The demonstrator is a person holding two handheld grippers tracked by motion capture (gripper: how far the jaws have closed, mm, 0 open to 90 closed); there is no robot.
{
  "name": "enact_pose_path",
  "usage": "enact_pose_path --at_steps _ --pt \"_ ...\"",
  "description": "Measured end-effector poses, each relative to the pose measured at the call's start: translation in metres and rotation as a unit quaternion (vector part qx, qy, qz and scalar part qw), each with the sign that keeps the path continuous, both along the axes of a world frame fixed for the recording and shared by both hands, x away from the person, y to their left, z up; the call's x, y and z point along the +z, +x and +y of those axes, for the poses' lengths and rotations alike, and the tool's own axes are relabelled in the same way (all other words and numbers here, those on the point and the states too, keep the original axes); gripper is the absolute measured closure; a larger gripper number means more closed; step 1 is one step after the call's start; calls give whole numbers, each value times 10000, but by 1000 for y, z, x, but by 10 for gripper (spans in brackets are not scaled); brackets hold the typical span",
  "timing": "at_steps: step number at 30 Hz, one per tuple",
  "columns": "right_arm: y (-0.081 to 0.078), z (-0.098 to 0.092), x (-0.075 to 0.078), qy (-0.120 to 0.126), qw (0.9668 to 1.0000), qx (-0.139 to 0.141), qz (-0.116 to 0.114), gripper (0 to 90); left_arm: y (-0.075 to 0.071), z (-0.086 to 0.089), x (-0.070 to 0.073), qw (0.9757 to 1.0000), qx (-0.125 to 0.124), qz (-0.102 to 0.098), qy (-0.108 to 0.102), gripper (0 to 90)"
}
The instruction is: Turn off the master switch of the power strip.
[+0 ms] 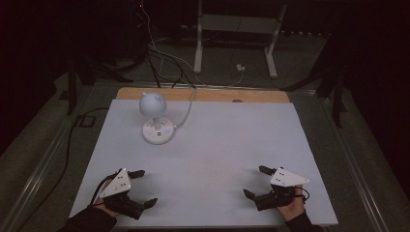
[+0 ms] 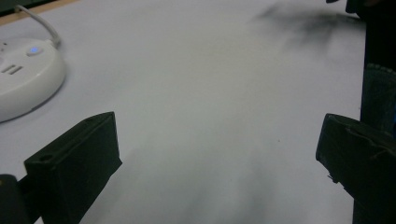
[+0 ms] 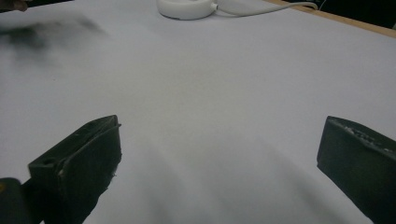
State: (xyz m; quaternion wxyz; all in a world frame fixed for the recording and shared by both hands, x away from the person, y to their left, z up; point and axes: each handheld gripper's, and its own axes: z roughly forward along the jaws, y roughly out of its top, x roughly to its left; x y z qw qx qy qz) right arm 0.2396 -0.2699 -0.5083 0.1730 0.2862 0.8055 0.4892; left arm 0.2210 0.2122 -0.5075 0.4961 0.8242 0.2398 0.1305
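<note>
In the high view, the left gripper [image 1: 144, 187] sits at the lower left of the frame, low over the white table [image 1: 217, 154], its jaws spread wide with nothing between them; a grey three-cornered plate rides on top and a hand holds it from below. In the left gripper view the same two black jaws stand far apart at the bottom corners, bare table surface between them. Up and to the right of that gripper, in the upper left part of the table, stands a small white lamp [image 1: 153, 104] with a round head on a round white base [image 1: 158, 131]; the base has sockets and a white cable [image 1: 186, 113] running off toward the far edge. The base also shows at the left edge of the left gripper view [image 2: 25, 79], with a small blue light on it. At the lower right of the high view, the right gripper [image 1: 256, 181] is likewise wide open and holding nothing, well apart from the lamp.
</note>
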Motion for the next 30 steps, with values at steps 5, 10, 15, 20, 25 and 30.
enact_pose_path --at_steps 5,10,15,20,25,30 --pt "-1 2 1 -46 10000 21 -46 0 0 0 0 10000 10 23 60 2" --pt "-2 2 2 -36 10000 12 -67 0 0 1 1 10000 -8 26 87 2" --pt "-2 3 2 -8 10000 10 -67 0 0 0 1 9999 -57 82 129 2" --pt "-3 5 4 -69 9999 38 -78 0 -1 -2 2 9997 -83 160 169 2" --pt "-4 6 5 -86 9998 40 -164 0 -2 -4 3 9993 -183 220 229 1" --pt "-6 6 8 -45 9996 35 -278 0 -2 -6 4 9992 -274 224 204 1"
